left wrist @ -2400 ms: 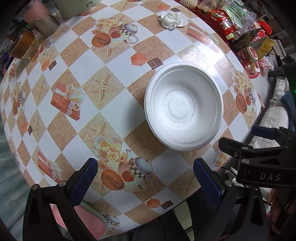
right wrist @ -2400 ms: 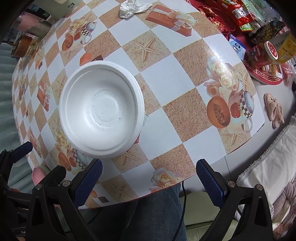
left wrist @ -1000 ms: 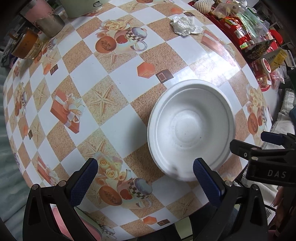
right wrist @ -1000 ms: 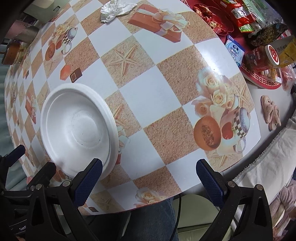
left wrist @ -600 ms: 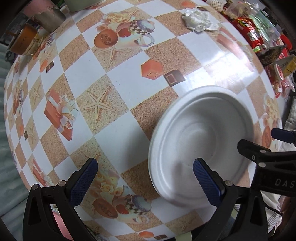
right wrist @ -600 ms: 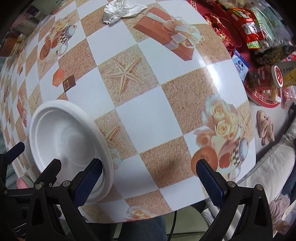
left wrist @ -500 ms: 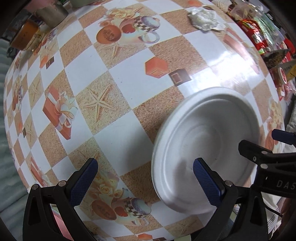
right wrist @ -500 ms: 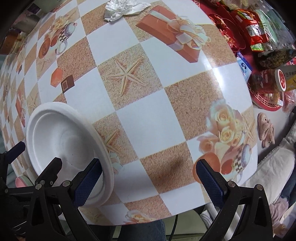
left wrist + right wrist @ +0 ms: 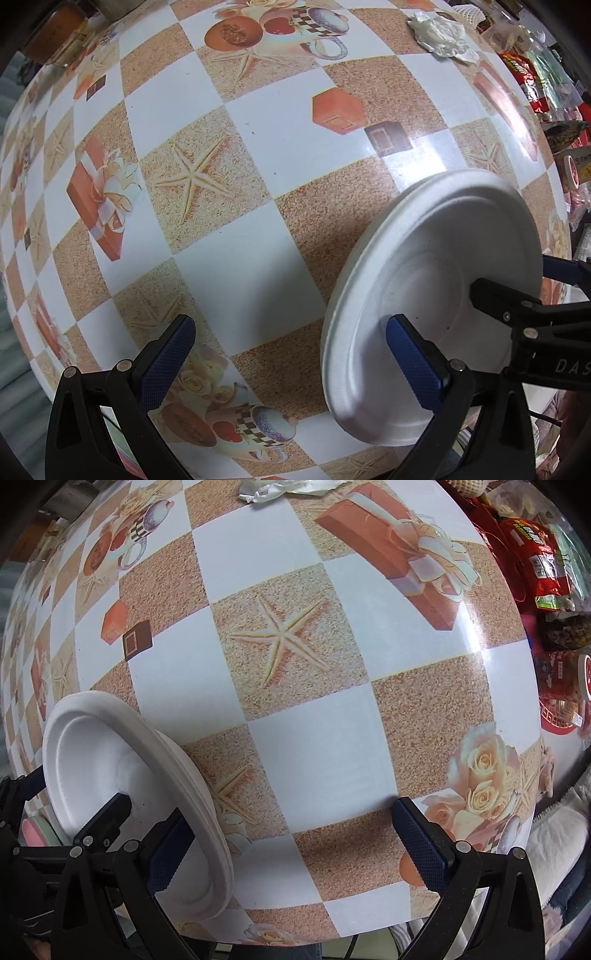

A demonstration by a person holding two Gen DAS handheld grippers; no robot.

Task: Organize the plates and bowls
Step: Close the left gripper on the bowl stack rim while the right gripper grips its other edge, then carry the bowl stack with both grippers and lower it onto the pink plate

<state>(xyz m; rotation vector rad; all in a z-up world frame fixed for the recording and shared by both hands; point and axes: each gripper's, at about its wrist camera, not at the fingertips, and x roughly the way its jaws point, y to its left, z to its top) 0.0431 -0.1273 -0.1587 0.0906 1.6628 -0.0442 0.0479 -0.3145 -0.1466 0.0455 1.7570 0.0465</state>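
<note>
While both claws are sitting wide with nothing clamped, left claw [image 9: 291, 354] and right claw [image 9: 295, 843] are straddling opposite rims of the white plate stack [image 9: 436, 295] near the bench [image 9: 258, 155] front edge, so organizing is looking barely begun.

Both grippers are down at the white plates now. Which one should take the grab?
Probably left: the left gripper has one finger over the white plates. The right gripper mostly spans bare tablecloth.
</note>
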